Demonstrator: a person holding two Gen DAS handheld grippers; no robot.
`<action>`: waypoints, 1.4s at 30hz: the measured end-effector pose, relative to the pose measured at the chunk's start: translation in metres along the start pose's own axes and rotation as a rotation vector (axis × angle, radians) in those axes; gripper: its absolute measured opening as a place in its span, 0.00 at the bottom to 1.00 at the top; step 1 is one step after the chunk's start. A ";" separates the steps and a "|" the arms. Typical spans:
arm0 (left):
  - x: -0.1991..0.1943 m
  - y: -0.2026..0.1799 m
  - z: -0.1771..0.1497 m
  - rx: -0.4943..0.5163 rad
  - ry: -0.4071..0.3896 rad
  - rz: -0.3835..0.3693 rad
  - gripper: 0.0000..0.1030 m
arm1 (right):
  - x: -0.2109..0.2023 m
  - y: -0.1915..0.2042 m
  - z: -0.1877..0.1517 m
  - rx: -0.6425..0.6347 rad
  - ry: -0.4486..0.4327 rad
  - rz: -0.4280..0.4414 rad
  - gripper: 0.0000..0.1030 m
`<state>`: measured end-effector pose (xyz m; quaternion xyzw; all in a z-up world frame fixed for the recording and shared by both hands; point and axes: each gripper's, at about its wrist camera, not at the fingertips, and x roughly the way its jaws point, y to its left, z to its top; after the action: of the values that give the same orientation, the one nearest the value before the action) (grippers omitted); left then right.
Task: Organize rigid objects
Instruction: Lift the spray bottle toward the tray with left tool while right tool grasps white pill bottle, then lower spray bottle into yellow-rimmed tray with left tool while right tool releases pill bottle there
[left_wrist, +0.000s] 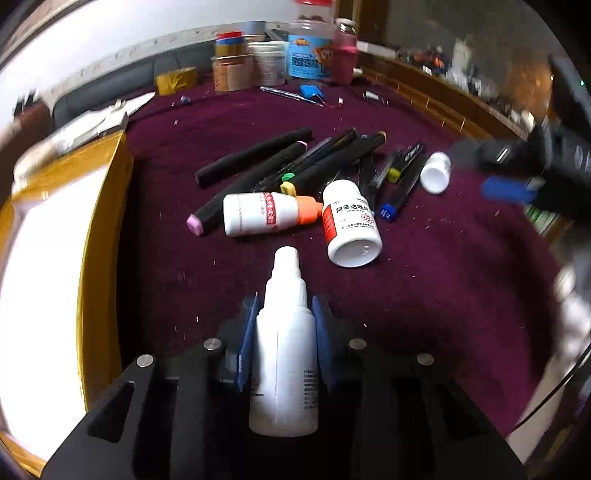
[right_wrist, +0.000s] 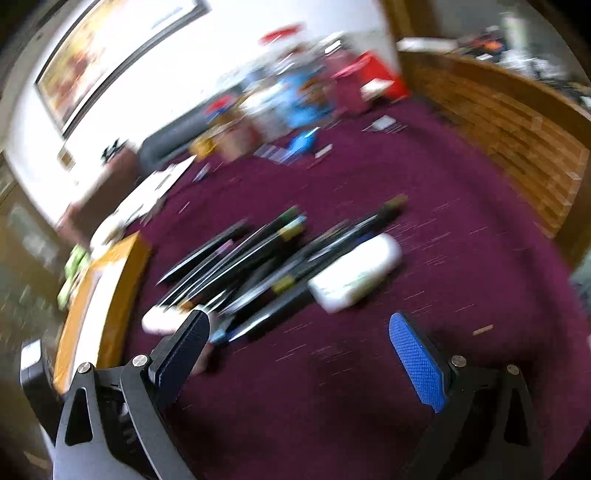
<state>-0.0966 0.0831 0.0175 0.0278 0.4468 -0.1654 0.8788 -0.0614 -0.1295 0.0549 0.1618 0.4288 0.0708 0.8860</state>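
Note:
My left gripper (left_wrist: 284, 314) is shut on a white squeeze bottle (left_wrist: 284, 354); its blue pads press both sides and the nozzle points away from me. Ahead on the purple cloth lies a pile: a white bottle with an orange cap (left_wrist: 269, 214), a red-labelled pill bottle (left_wrist: 351, 223), a small white bottle (left_wrist: 436, 172) and several black markers (left_wrist: 255, 157). In the blurred right wrist view, my right gripper (right_wrist: 299, 332) stands open above the cloth with nothing between its fingers. The markers (right_wrist: 236, 254) and a white bottle (right_wrist: 356, 271) lie just beyond it. The right gripper also shows at the left wrist view's right edge (left_wrist: 517, 184).
A yellow-rimmed white tray (left_wrist: 99, 236) lies at the left of the cloth, also seen as the tray (right_wrist: 110, 291) in the right view. Jars, tins and tape rolls (left_wrist: 280, 55) stand along the back. A wooden edge (left_wrist: 424, 88) bounds the cloth on the right.

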 end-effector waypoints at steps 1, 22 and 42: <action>-0.003 0.004 -0.003 -0.023 -0.002 -0.027 0.26 | 0.010 0.013 -0.003 -0.013 0.035 0.023 0.93; -0.080 0.045 -0.022 -0.192 -0.144 -0.204 0.26 | 0.071 0.087 -0.022 -0.150 0.193 -0.030 0.29; -0.024 0.219 0.060 -0.542 -0.104 -0.143 0.26 | 0.096 0.218 0.039 -0.173 0.232 0.309 0.30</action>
<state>0.0056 0.2841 0.0505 -0.2483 0.4298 -0.1026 0.8620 0.0319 0.0914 0.0821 0.1397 0.4902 0.2605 0.8200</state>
